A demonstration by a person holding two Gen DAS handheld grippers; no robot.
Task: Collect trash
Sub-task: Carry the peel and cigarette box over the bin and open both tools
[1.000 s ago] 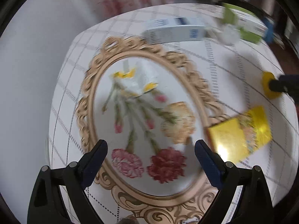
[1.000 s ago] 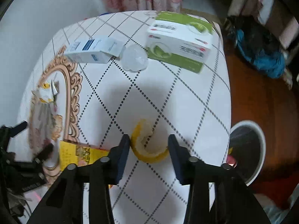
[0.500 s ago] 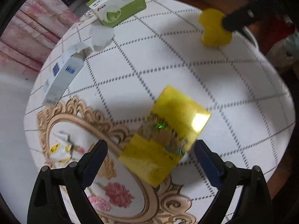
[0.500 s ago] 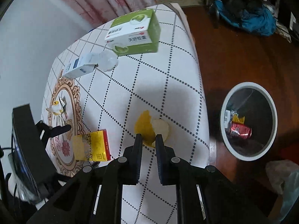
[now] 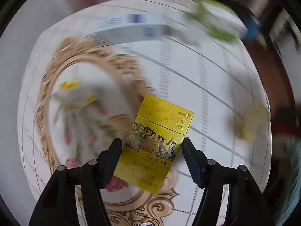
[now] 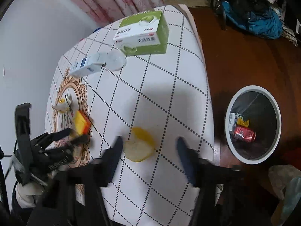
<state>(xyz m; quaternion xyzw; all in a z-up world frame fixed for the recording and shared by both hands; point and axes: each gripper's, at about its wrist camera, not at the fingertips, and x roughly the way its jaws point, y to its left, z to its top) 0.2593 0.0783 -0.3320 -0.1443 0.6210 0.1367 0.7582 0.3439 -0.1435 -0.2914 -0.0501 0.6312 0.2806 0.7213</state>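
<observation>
A yellow cigarette pack [image 5: 156,143] sits between the fingers of my left gripper [image 5: 152,150], which is shut on its two long edges. The pack stays sharp while the table blurs behind it. In the right wrist view that pack [image 6: 80,122] is held above the table's left side. A piece of yellow fruit peel [image 6: 139,145] lies on the white checked tablecloth [image 6: 169,94]. My right gripper [image 6: 149,146] is open wide around the peel, which lies close to the left finger. The peel [image 5: 252,122] shows blurred at the right of the left wrist view.
A white-rimmed bin [image 6: 254,88] stands on the brown floor right of the table, with a red can [image 6: 244,133] inside. A green and white box [image 6: 143,33], a blue and white box [image 6: 86,67], a clear plastic lid [image 6: 115,62] and a crumpled wrapper [image 6: 63,103] lie on the table.
My left gripper closed on the yellow pack, which now moves with it. My right gripper went from nearly shut at the peel to wide open, and the peel lies on the cloth.
</observation>
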